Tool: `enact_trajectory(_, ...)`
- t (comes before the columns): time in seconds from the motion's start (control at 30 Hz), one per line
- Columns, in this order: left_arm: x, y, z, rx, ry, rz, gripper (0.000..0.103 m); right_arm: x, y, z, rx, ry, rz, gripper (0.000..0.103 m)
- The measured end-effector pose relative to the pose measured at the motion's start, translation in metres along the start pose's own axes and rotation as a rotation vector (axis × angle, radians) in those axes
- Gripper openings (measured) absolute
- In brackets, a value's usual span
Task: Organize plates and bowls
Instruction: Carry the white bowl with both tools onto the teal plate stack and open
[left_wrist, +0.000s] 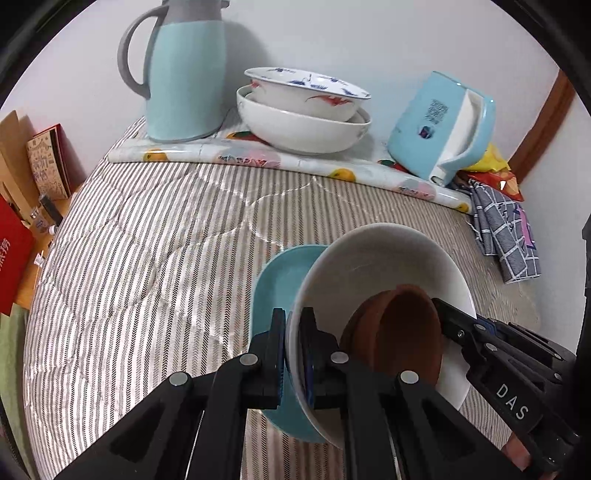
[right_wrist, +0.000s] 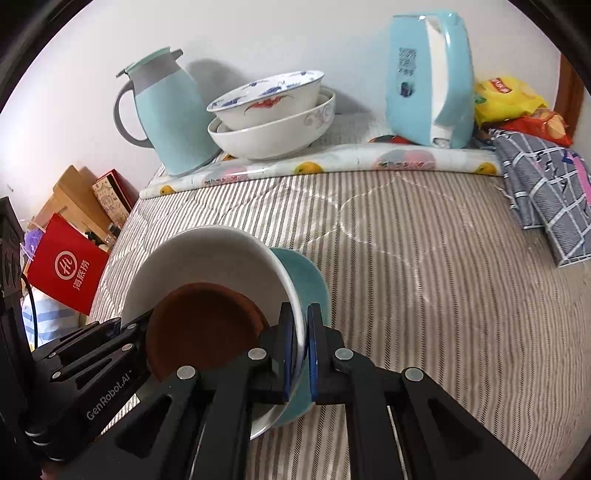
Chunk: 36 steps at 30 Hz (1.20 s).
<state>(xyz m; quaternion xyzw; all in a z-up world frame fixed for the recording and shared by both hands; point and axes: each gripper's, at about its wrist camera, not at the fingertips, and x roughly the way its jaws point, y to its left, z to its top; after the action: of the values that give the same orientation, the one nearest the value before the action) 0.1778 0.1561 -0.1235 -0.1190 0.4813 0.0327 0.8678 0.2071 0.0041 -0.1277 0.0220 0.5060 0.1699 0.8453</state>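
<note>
My left gripper (left_wrist: 291, 354) and right gripper (right_wrist: 304, 350) pinch the white bowl's (left_wrist: 388, 254) rim at 9 and 3 o'clock | brown dish (left_wrist: 399, 332) inside, teal plate (left_wrist: 280, 280) under, over striped cloth (left_wrist: 147, 258) | heavy, slippery, breakable

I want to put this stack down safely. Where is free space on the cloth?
The striped cloth is bare between the held white bowl and the fruit-print mat, and leftward to the table edge. The back is crowded: thermos, stacked bowls, blue kettle; the checked towel fills the right.
</note>
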Motion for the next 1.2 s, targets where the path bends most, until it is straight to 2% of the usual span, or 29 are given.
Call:
enact_trajectory(0.27, 0.019, 0.004, -0.001, -0.011, 0.035, -0.011, 0.009, 0.018, -0.003, 0.002, 0.001, 0.051, -0.012, 0.007)
enact_trajectory(0.73, 0.026, 0.011, 0.002, -0.040, 0.064, -0.060, 0.013, 0.024, -0.004, 0.008, -0.004, 0.067, -0.007, 0.008)
enact_trajectory(1.07, 0.012, 0.010, -0.004, -0.034, 0.060, -0.050, 0.016, 0.009, -0.002, 0.000, -0.023, 0.053, -0.021, 0.011)
enact_trajectory(1.2, -0.002, 0.010, -0.006, -0.028, 0.039, -0.029, 0.018, -0.002, -0.001, -0.006, -0.035, 0.038, -0.035, 0.017)
